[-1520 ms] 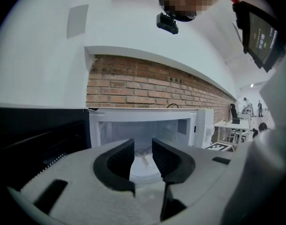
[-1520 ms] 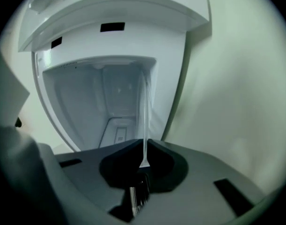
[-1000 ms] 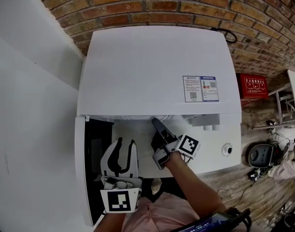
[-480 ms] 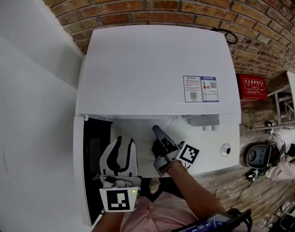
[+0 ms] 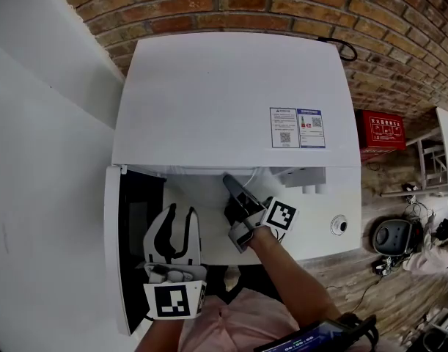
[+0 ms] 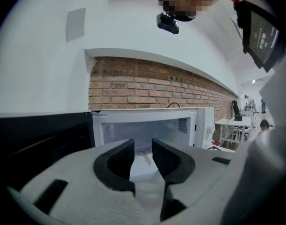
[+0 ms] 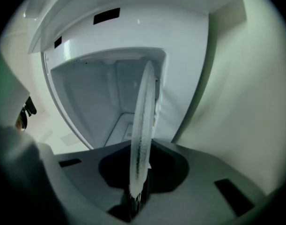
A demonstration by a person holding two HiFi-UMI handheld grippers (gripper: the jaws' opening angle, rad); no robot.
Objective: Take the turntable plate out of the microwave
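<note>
The white microwave (image 5: pixel 231 101) stands with its dark door (image 5: pixel 128 248) swung open to the left. My right gripper (image 5: pixel 234 189) reaches into the cavity mouth. In the right gripper view the clear glass turntable plate (image 7: pixel 143 121) shows edge-on, its rim running down between the jaws of the right gripper (image 7: pixel 138 191). Those jaws have just been closing and now pinch the rim. My left gripper (image 5: pixel 172 233) hangs in front of the opening, by the door. Its jaws (image 6: pixel 143 161) stand apart with nothing between them and point at the cavity (image 6: pixel 147 125).
A brick wall (image 5: pixel 282 6) runs behind the microwave and a white wall (image 5: pixel 40 123) is at the left. The control knob (image 5: pixel 339 226) sits on the microwave's right front. A red box (image 5: pixel 381 129) and floor clutter lie at the right.
The right gripper's jaws have closed onto the plate's rim and the gripper has rolled a little. The left gripper has stayed where it was, still open.
</note>
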